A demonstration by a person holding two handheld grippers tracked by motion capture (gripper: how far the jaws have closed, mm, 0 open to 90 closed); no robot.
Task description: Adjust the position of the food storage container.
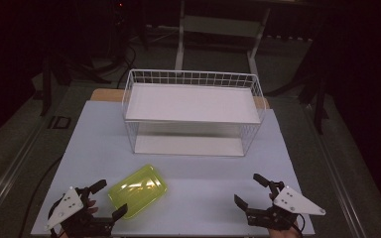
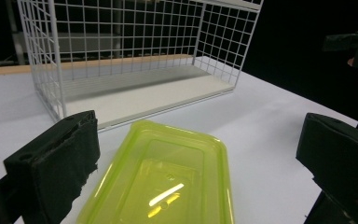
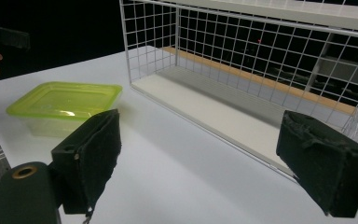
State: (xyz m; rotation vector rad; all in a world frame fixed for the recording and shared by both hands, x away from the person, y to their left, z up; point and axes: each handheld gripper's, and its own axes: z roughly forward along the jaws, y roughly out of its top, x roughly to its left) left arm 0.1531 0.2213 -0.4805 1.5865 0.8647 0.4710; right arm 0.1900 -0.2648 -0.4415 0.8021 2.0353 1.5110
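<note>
Landmark: a white wire-grid rack with two flat white shelf boards (image 1: 191, 104), standing toward the far middle of the pale grey-white tabletop (image 1: 203, 198); everything below is placed relative to it.
Rack detail: open on the side facing the person; the upper board sits inside the wire rim, the lower board rests at table level (image 2: 144, 95) (image 3: 223, 112). Both gripper views cut the rack off at the top.
Container: a translucent lime-green rectangular plastic box with a fitted lid (image 1: 138, 190), on the table in front of the rack's left end, near it but apart, turned at an angle to it. What it holds, if anything, cannot be made out through the glare on the lid (image 2: 163, 186). From the right gripper view it sits far left of the rack (image 3: 65, 105).
Left gripper: the black two-jaw tool with a grey triangular plate (image 1: 105, 198), in front of the rack's left end, just beside the box's near-left corner; jaws spread wide, gripping nothing, the box lying between them in its own view without contact. The hand is partly cut off by the bottom edge.
Right gripper: the matching black tool (image 1: 255, 191), in front of the rack's right end, well apart from the box; jaws spread wide with bare table between them.
Surroundings: the room behind the rack is dark; a pale frame and cables there are hard to make out.
</note>
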